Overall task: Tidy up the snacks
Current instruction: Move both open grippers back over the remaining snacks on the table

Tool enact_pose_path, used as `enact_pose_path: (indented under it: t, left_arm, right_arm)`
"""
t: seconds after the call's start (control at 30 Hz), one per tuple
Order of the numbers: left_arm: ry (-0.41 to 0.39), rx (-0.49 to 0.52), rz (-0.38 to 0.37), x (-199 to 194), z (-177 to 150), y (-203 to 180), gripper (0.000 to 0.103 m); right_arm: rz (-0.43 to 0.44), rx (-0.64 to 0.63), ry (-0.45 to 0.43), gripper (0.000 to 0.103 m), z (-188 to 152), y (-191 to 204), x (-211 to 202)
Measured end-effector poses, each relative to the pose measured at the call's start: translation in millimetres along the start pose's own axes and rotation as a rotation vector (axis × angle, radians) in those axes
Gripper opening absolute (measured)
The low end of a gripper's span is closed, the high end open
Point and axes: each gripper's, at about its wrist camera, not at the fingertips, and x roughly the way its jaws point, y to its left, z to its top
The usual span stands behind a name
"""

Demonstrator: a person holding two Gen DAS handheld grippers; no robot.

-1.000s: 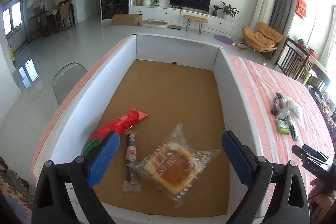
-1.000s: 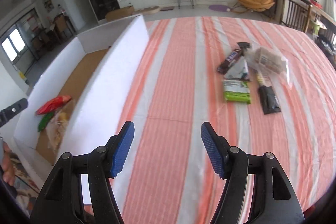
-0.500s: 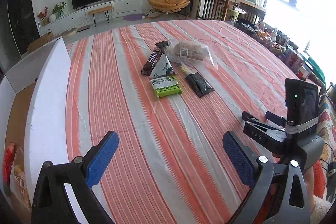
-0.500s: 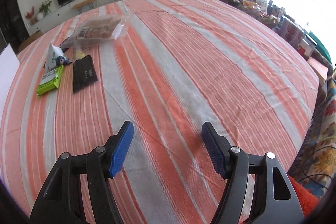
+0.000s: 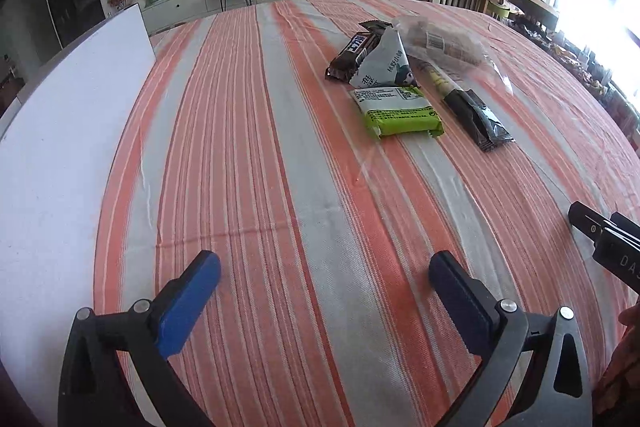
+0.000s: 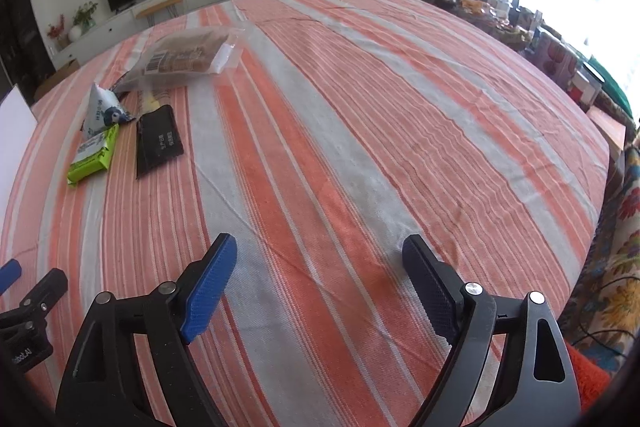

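Several snacks lie in a cluster on the striped tablecloth: a green packet [image 5: 400,111] [image 6: 94,155], a black packet [image 5: 478,117] [image 6: 158,141], a white pouch [image 5: 384,65] [image 6: 102,109], a brown chocolate bar [image 5: 354,53] and a clear bag of biscuits [image 5: 440,43] [image 6: 184,57]. My left gripper [image 5: 324,277] is open and empty, low over the cloth, well short of the snacks. My right gripper [image 6: 320,267] is open and empty, to the right of the cluster.
The white wall of the open box [image 5: 60,131] stands at the left; its corner shows in the right wrist view [image 6: 14,131]. The right gripper's body [image 5: 608,243] is at the left view's right edge. The table edge [image 6: 600,187] drops off at right.
The left gripper has swung from over the box, with snacks inside, to face the cluster on the table and has moved closer. The right gripper turned right across the table. Both stayed open.
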Motion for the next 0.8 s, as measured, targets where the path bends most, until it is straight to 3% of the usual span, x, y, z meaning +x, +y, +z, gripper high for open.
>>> enact_pose_path:
  t: [0.8]
  left_arm:
    - [0.0,0.0,0.0,0.0,0.1,-0.1,0.103]
  right_arm:
    - [0.001,0.001,0.001,0.089,0.1,-0.2,-0.9]
